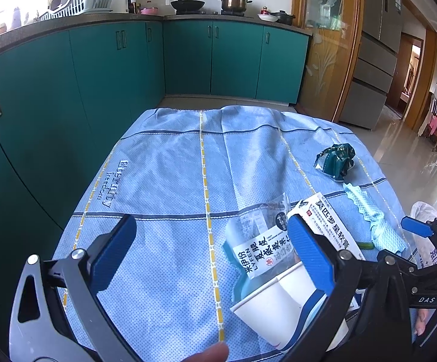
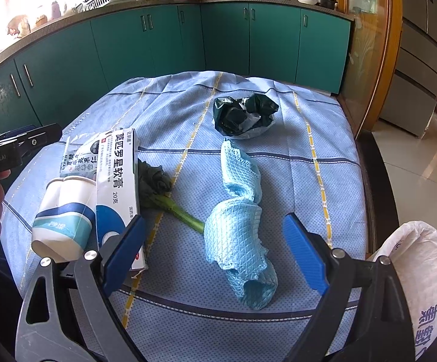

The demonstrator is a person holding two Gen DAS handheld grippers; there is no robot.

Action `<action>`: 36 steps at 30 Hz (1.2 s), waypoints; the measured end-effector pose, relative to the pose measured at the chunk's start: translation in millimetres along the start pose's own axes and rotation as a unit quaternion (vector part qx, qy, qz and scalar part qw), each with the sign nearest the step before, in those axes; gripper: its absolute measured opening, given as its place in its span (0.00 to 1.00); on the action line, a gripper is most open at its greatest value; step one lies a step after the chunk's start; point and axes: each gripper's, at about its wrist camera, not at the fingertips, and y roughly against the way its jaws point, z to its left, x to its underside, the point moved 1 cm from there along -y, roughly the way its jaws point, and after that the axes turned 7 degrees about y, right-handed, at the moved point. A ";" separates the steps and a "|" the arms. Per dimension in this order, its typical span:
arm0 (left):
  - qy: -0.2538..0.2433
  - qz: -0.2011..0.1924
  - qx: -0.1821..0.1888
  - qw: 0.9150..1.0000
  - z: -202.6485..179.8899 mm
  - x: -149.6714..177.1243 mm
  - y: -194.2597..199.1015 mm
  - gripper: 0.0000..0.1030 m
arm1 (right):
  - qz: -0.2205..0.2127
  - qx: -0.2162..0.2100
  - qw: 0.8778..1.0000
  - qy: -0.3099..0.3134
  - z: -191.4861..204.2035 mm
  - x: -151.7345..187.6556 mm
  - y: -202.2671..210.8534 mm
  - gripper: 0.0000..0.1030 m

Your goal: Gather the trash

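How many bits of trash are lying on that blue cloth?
6: paper cup, snack packet and medicine box together at left, vegetable stalk beside them, blue rag centre, crumpled wrapper farthest. More may hide underneath.

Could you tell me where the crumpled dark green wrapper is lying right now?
The crumpled dark green wrapper lies on the blue tablecloth at its far right side, just beyond the twisted light blue cloth.

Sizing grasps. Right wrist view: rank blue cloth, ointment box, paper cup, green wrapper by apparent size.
1. blue cloth
2. ointment box
3. paper cup and green wrapper: look alike; the wrapper lies farther off, so unranked.
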 end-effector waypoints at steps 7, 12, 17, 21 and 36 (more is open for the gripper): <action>-0.008 0.013 0.000 1.000 -1.8 3.0 -4.0 0.97 | 0.006 0.004 1.000 0.000 -0.6 0.7 -2.7 0.88; -0.024 0.016 0.014 0.999 -8.3 6.3 -2.7 0.97 | 0.010 0.007 1.000 0.002 0.0 0.7 -5.0 0.88; -0.075 -0.006 0.039 0.996 -26.5 12.1 12.4 0.97 | 0.012 0.009 1.000 0.003 0.7 1.4 -5.3 0.88; -0.102 0.013 0.062 0.993 -28.3 19.9 14.7 0.97 | 0.013 0.011 1.000 0.002 -0.6 2.3 -5.4 0.88; -0.240 0.089 0.084 0.963 -67.0 83.9 11.5 0.97 | 0.013 0.010 1.000 0.006 0.7 2.1 -5.9 0.88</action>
